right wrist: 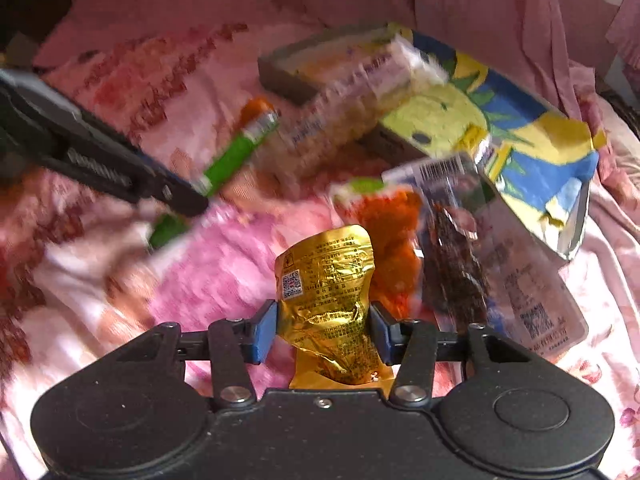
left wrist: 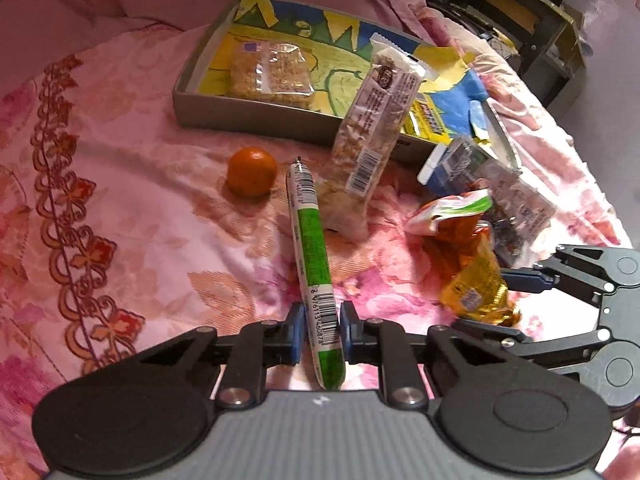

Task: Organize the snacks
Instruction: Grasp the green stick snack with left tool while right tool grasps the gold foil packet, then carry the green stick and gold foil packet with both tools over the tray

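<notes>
Clearly, left gripper (left wrist: pixel 322 330) jaws clamp green sausage stick (left wrist: pixel 314 248), right gripper (right wrist: pixel 323 332) jaws pinch gold packet (right wrist: pixel 326 300), orange (left wrist: pixel 252 176) plain only from left

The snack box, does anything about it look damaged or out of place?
Yes. The box has a torn near-right corner, its printed lining peeling in loose flaps. A long clear snack pack leans over its front wall, half in, half out. Only one clear pack lies flat inside.
</notes>
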`<state>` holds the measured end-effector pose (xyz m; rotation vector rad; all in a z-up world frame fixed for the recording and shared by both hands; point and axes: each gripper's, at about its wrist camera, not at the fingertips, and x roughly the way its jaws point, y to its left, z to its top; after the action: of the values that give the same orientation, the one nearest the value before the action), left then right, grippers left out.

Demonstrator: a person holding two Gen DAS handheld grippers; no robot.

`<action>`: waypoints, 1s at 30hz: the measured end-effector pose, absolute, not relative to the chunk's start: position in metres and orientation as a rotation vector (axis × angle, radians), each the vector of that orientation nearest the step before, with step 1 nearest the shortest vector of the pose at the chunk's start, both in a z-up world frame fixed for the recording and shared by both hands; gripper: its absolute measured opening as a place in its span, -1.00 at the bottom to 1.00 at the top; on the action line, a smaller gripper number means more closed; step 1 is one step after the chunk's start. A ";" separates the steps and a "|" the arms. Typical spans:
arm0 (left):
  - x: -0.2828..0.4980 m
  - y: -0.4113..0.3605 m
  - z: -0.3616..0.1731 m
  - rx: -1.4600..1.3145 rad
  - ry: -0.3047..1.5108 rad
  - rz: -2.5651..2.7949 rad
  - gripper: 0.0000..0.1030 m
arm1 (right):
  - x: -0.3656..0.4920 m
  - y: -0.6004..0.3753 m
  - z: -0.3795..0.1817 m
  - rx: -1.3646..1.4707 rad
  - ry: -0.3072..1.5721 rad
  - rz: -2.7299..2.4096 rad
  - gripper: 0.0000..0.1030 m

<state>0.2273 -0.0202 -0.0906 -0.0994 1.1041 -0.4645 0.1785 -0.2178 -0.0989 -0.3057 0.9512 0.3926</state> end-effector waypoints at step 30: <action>0.213 -0.006 -0.065 -0.328 0.984 -0.445 -0.66 | 0.178 -0.235 -0.065 -0.143 0.717 0.268 -0.02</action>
<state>0.2132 -0.0059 -0.0654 -0.3276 0.9840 -0.4448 0.1782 -0.2347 -0.0646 -0.1428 0.7175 0.2685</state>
